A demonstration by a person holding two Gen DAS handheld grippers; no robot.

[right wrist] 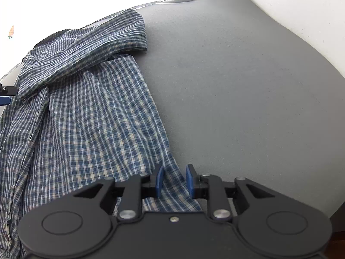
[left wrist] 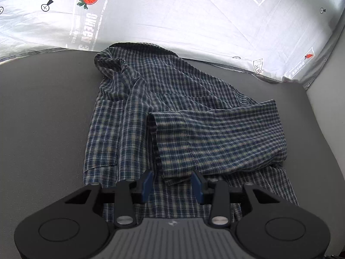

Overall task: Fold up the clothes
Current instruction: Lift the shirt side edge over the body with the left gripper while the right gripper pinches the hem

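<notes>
A blue and cream plaid shirt (left wrist: 133, 112) lies on a grey table (left wrist: 43, 112), collar at the far end. One sleeve (left wrist: 215, 138) is folded across its body. My left gripper (left wrist: 172, 183) is open just above the shirt's near part, at the cuff end of that sleeve, holding nothing. In the right wrist view the same shirt (right wrist: 86, 118) fills the left half. My right gripper (right wrist: 174, 180) is open, its blue pads either side of the shirt's near hem corner (right wrist: 172, 185). The left gripper's tip (right wrist: 5, 96) shows at the left edge.
A white plastic sheet with carrot prints (left wrist: 172, 21) covers the surface beyond the table's far edge. A white wall (right wrist: 301, 10) runs along the table's right side. Bare grey table (right wrist: 237, 86) lies right of the shirt.
</notes>
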